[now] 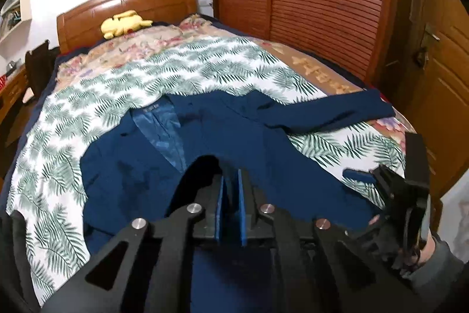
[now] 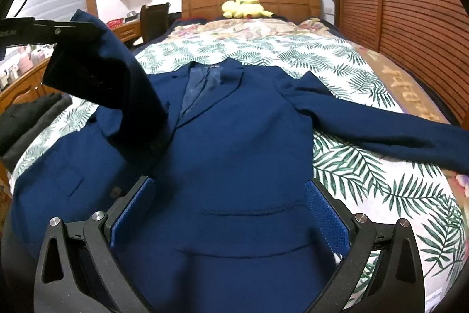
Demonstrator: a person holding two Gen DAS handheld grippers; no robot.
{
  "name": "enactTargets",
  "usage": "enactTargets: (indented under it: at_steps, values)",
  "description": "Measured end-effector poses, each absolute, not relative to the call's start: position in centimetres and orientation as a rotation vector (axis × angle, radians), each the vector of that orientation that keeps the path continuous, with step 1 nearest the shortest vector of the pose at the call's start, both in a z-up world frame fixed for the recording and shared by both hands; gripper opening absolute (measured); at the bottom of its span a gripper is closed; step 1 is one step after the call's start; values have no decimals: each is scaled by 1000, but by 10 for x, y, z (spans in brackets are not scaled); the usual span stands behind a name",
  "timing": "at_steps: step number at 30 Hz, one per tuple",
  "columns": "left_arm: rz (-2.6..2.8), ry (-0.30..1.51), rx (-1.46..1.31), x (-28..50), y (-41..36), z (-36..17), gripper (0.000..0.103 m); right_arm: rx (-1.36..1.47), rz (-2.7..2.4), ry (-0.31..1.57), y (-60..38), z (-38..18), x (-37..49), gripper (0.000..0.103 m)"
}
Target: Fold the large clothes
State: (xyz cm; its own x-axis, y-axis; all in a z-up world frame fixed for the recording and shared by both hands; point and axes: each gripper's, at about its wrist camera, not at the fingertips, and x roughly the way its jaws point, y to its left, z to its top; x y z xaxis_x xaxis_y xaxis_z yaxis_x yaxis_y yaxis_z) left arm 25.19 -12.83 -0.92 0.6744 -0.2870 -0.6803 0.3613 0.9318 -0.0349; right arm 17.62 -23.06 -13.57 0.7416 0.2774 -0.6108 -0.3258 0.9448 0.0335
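My left gripper (image 2: 96,30) pinches the navy jacket's (image 2: 234,143) sleeve (image 2: 123,84), lifted above the bed (image 2: 381,181); my right gripper (image 2: 228,213) hangs wide open, empty, over the hem.

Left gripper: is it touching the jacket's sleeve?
Touching. The right wrist view shows the sleeve lifted off the bed and hanging from the tip of the left gripper, which pinches its end.

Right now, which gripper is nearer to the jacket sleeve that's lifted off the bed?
Left. The left gripper is pinching the lifted sleeve at its cuff end, while the right gripper hangs open above the jacket's lower front, clear of that sleeve.
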Motion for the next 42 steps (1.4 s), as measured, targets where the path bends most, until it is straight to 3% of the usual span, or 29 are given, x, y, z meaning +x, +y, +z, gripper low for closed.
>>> enactTargets:
  at_steps: [7, 13, 21, 42]
  values:
    - [-370, 729, 128, 222, -126, -22, 27, -35, 319, 642, -239, -127, 176, 103]
    - [-322, 713, 73, 199, -98, -36, 33, -19, 333, 616, -225, -114, 183, 103]
    - [-205, 705, 26, 161, -43, -58, 34, -69, 414, 602, -178, -111, 186, 103]
    - [9, 708, -103, 109, 70, -102, 34, -263, 661, 764, -62, -170, 177, 103]
